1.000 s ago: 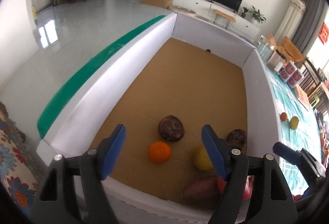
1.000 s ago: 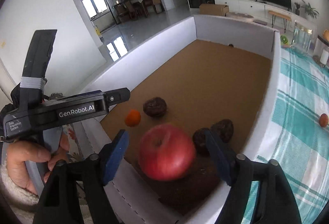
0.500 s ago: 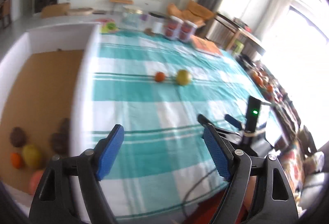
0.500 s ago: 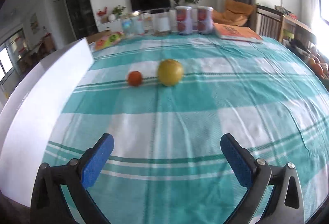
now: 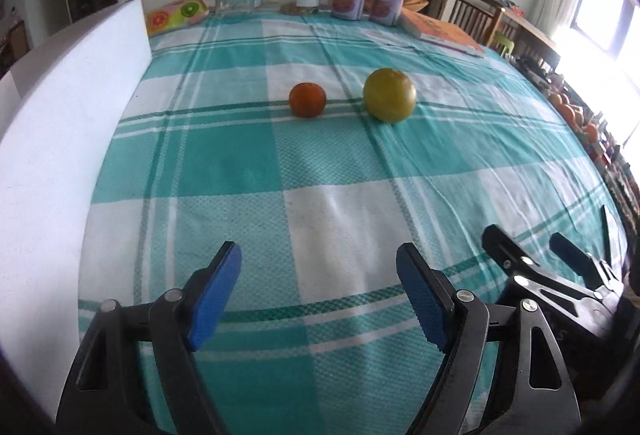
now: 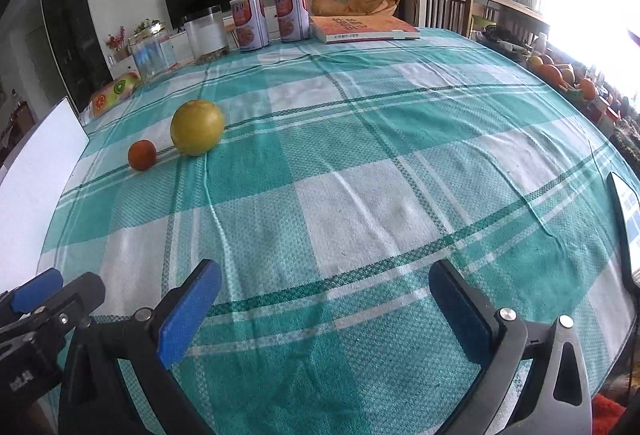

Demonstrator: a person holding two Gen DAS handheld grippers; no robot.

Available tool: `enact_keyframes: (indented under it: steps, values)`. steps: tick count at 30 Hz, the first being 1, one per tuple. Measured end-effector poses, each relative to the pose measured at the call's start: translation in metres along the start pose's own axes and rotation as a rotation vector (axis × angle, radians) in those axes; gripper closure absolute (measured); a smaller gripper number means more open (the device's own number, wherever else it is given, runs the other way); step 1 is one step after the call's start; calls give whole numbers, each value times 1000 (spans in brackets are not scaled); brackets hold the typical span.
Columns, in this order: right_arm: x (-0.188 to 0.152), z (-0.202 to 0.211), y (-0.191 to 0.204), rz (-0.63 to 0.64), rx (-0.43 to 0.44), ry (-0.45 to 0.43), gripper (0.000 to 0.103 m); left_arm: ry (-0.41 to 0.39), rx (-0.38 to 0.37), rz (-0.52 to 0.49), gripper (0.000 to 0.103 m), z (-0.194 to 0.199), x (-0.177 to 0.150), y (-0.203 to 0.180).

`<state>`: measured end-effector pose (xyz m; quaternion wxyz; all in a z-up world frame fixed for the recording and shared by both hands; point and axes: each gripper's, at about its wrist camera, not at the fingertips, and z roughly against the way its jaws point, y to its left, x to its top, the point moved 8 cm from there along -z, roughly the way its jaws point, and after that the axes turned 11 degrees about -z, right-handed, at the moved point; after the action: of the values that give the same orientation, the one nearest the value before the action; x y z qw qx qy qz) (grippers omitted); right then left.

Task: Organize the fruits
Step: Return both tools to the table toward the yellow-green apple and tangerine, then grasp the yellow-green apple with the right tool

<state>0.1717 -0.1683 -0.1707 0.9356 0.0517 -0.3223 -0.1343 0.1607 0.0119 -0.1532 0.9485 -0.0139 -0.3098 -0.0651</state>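
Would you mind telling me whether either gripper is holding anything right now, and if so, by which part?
Nothing is held. The left gripper and right gripper both have open, empty jaws above the teal checked tablecloth.

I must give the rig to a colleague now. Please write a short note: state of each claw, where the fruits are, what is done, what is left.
Left claw: open, holding nothing, above the tablecloth.
Right claw: open, holding nothing, beside the left one.
Fruits: small orange fruit and larger yellow-green fruit sit side by side on the cloth, apart, ahead of both claws.
White box wall stands at the left edge; its inside is not visible.
Done: cannot tell from these views.
Left: both fruits on the cloth are not yet picked up.
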Motion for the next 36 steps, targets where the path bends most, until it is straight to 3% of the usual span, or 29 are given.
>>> enact_keyframes:
  steps: [6,13,26,28,31,36]
  values:
    - [-4,-8,-3,-20,5,41,0,-15,69,-88,21,-13,-6,0]
    - [-6,-11,-2,-15,-7,60,0,-3,72,-93,13,-18,-5,1]
    - [-6,-10,-3,-26,11,62,0,-2,74,-92,11,-19,-5,1]
    - [-4,-8,-4,-55,49,65,0,-2,74,-92,11,-19,-5,1]
    - [9,-9,6,-108,209,95,0,-2,75,-92,11,-19,-5,1]
    - [54,-39,50,-34,319,154,0,-2,75,-92,11,-19,-5,1]
